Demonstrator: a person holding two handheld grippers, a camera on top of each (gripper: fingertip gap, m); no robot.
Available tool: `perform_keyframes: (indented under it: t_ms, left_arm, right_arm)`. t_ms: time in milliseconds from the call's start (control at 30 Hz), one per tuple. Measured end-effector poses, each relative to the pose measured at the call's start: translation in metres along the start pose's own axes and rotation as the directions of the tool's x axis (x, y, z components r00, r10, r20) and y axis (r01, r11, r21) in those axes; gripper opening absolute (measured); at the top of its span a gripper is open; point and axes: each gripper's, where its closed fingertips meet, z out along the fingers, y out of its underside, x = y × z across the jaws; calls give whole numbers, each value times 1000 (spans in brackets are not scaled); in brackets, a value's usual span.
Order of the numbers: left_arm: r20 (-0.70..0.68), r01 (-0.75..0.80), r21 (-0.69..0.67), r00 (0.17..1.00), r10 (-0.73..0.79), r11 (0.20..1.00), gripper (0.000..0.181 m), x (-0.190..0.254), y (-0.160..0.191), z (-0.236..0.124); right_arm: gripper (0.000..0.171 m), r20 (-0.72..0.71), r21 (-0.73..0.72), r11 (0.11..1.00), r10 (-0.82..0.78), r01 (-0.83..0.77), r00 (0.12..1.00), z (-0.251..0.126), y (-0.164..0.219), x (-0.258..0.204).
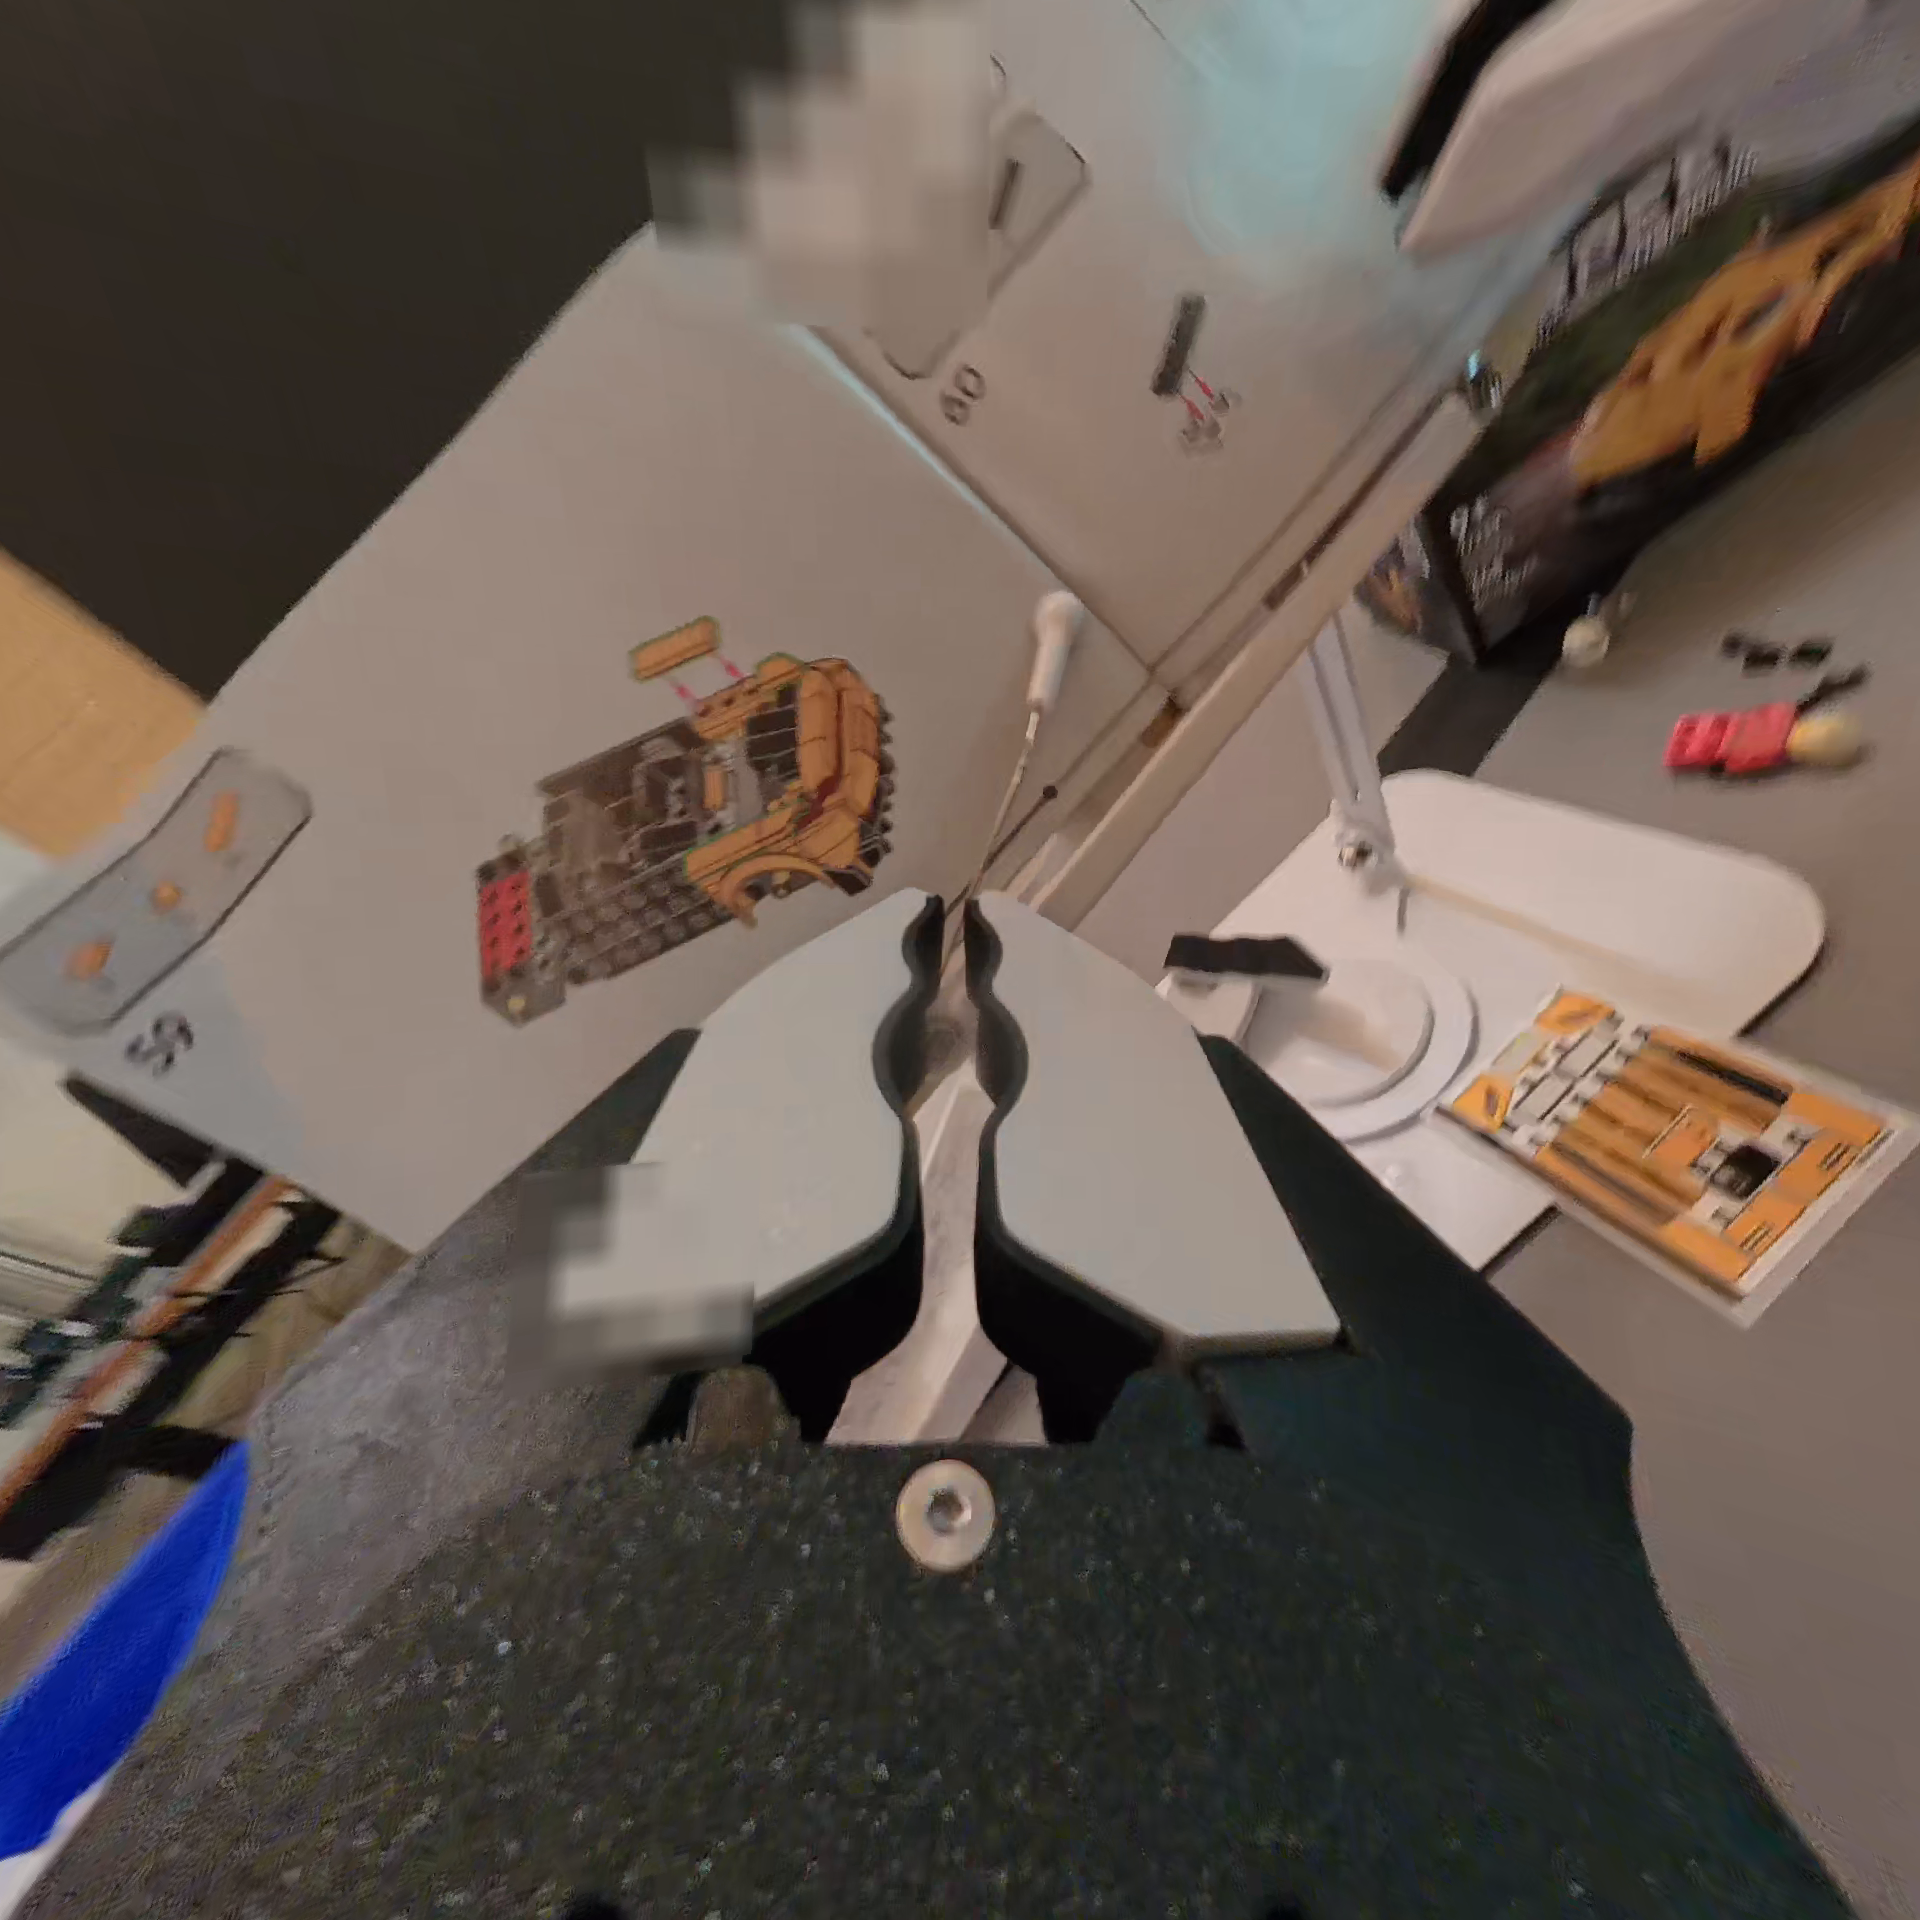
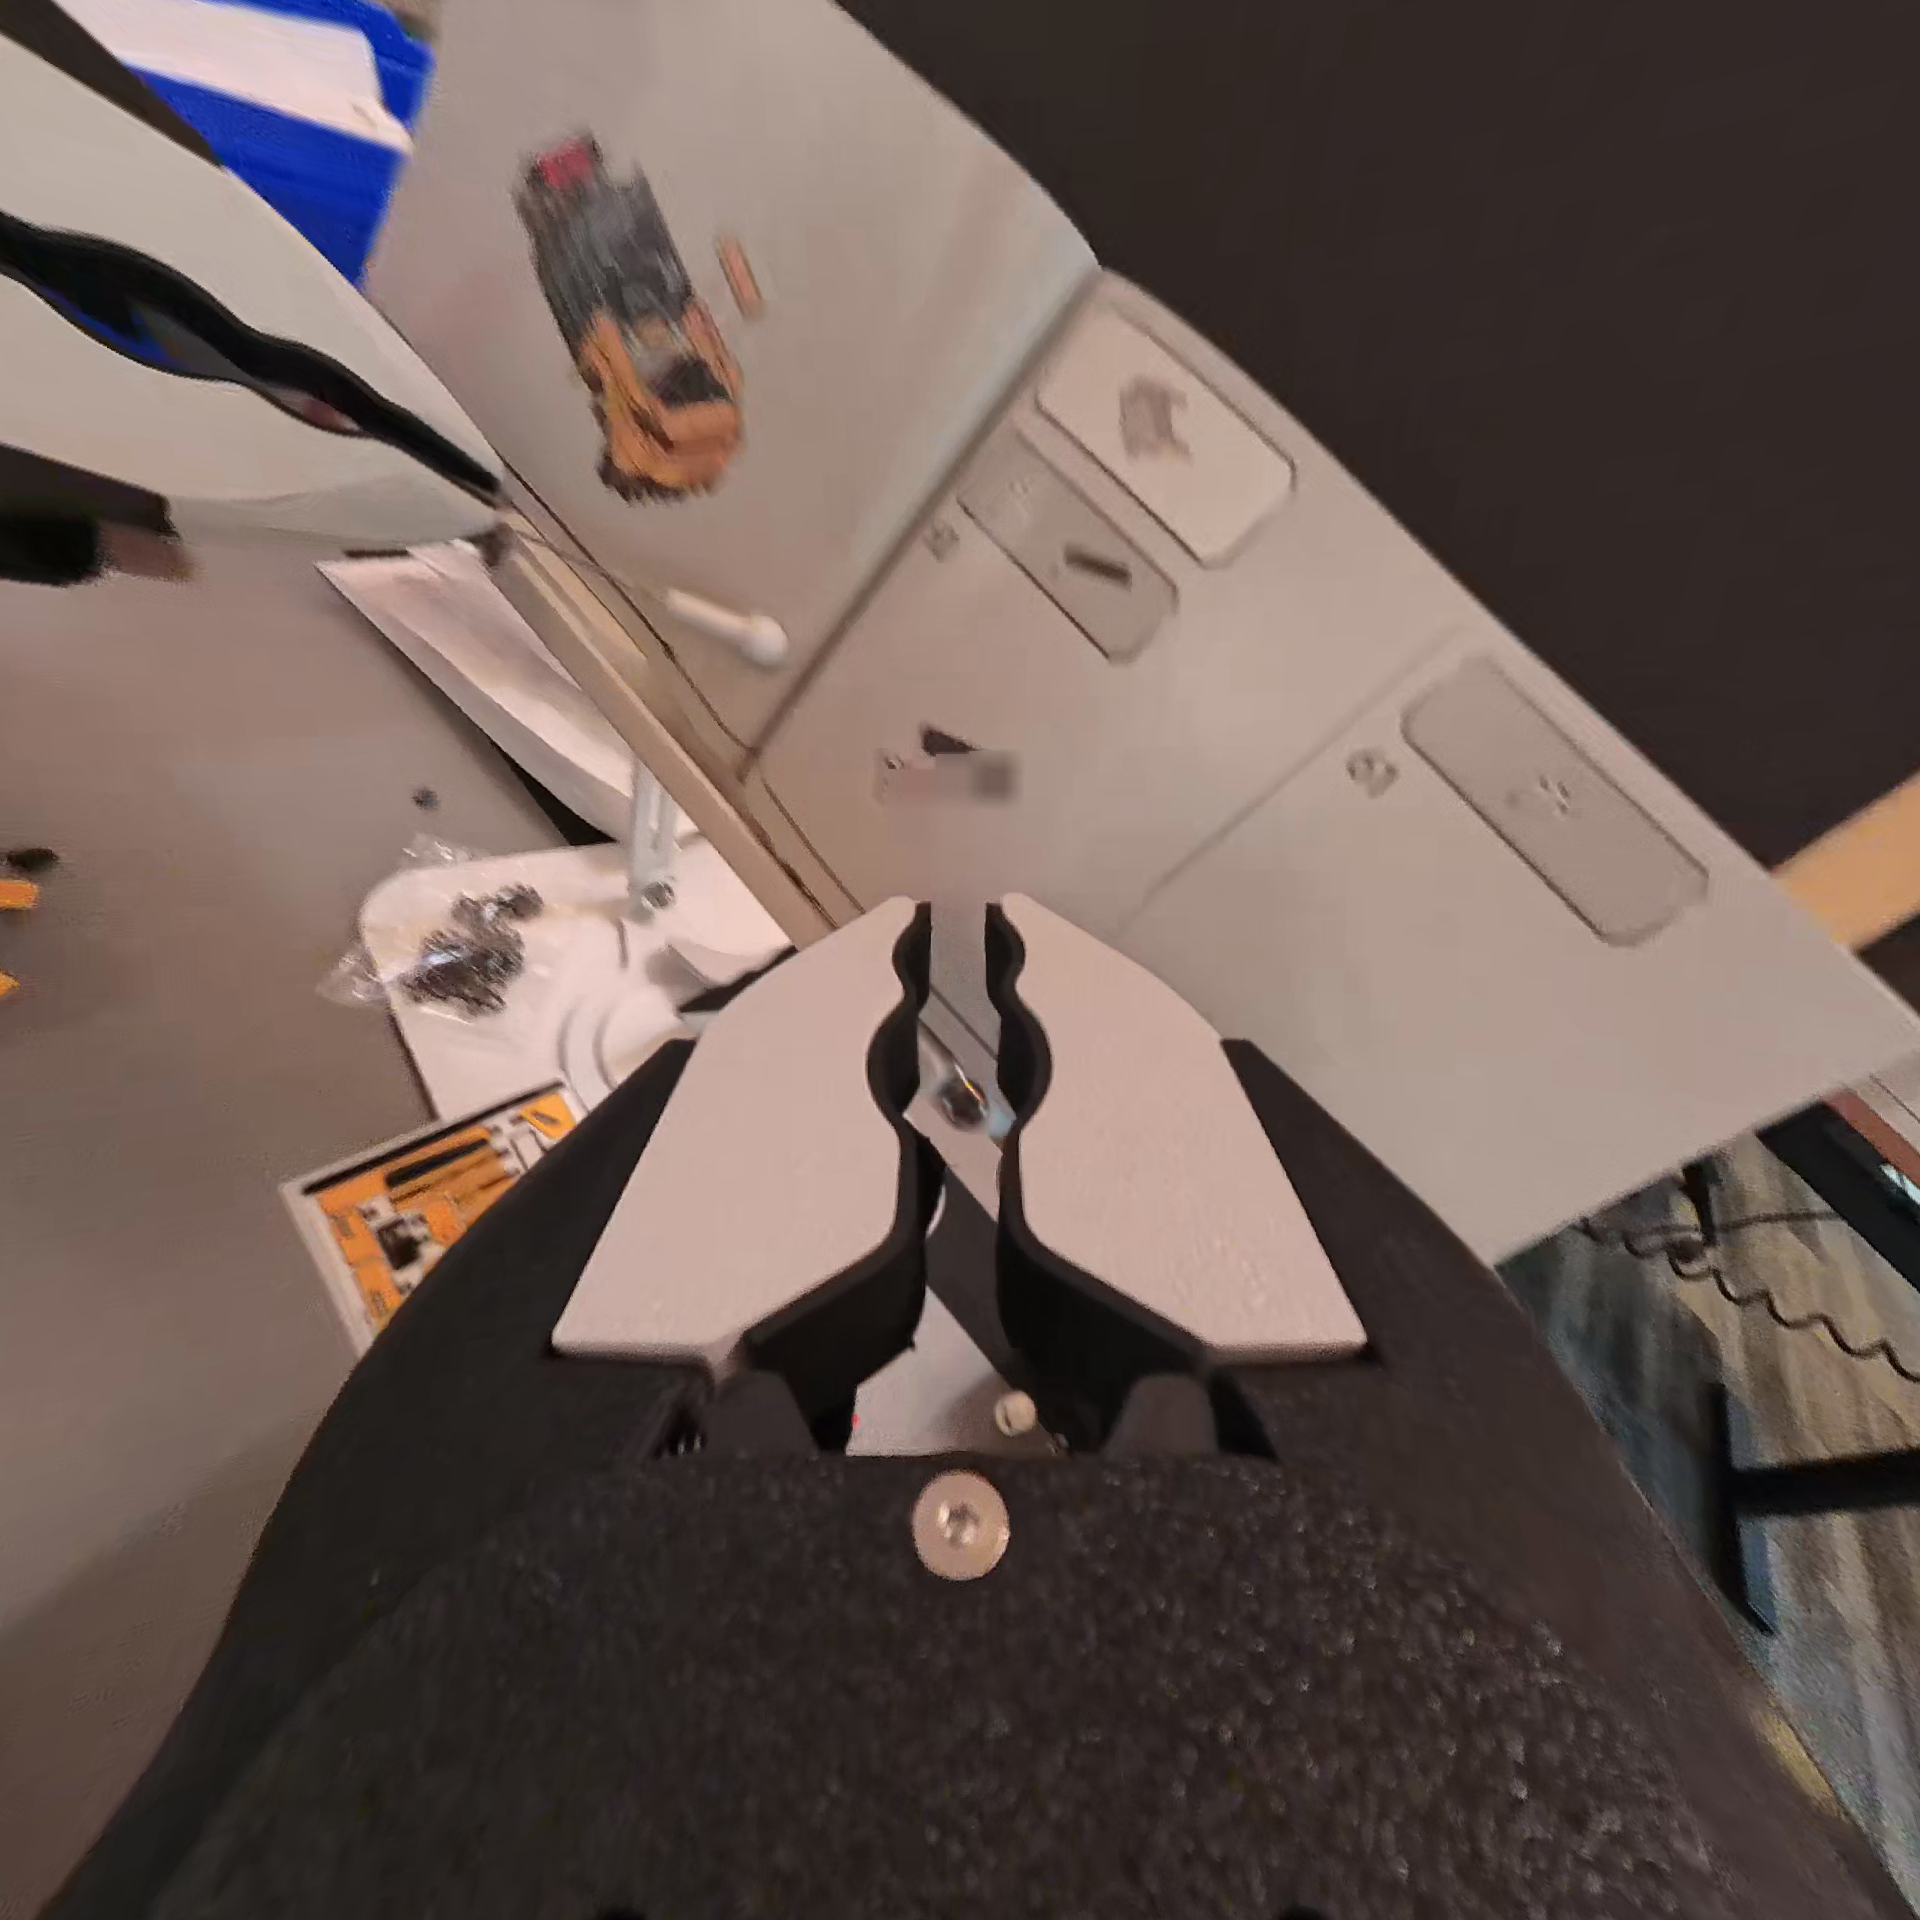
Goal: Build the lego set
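The open manual point(image 1: 665, 727) stands on a holder above the grey desk point(image 1: 1714, 1299), ahead of both hand-held grippers. The left hand-held gripper point(image 1: 954, 914) and the right hand-held gripper point(image 2: 961, 914) are nearly closed and hold nothing. Only the left view shows the box point(image 1: 1662, 343) and the red minifigure point(image 1: 1756, 738), far to its right. Only the right view shows the bag of black parts point(image 2: 468, 945), to its left. The left one seems nearer to the loose parts.

Illumination is soft, even and moderately dim in both views, with no glare and only faint shadows. Motion blur smears the instruction booklet point(image 2: 644, 312) and the lego box point(image 1: 1683, 353), while each gripper body stays sharp. Wide-angle distortion bends straight edges toward the frame borders, which are darkest.
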Motion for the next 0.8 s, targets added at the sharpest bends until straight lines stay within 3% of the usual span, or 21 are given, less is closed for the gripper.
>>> perform_keyframes:
  t_ms: [167,300,433,500,600,800]
  left_arm:
    - [-42,322,145,947,-319,935,2,-24,1,-22]
    - [-58,473,192,880,-471,860,1,-42,10,-35]
    - [-56,509,209,859,-509,835,0,-50,16,-42]
    - [-66,520,217,852,-519,826,0,-50,16,-44]
    - [-71,523,226,850,-522,822,0,-49,14,-44]
    - [-70,522,245,850,-522,817,0,-51,6,-49]
  right_arm:
    - [9,43,36,999,-27,25,999,18,-26,-31]
    - [10,21,80,995,-59,57,998,43,-47,-50]
    - [12,-18,63,991,-116,117,993,68,-58,-59]
    - [11,-12,-11,996,-93,93,996,78,-47,-61]
    - [11,-47,-2,998,-59,59,997,77,-45,-57]
    - [13,11,254,960,120,-119,993,20,-80,-56]
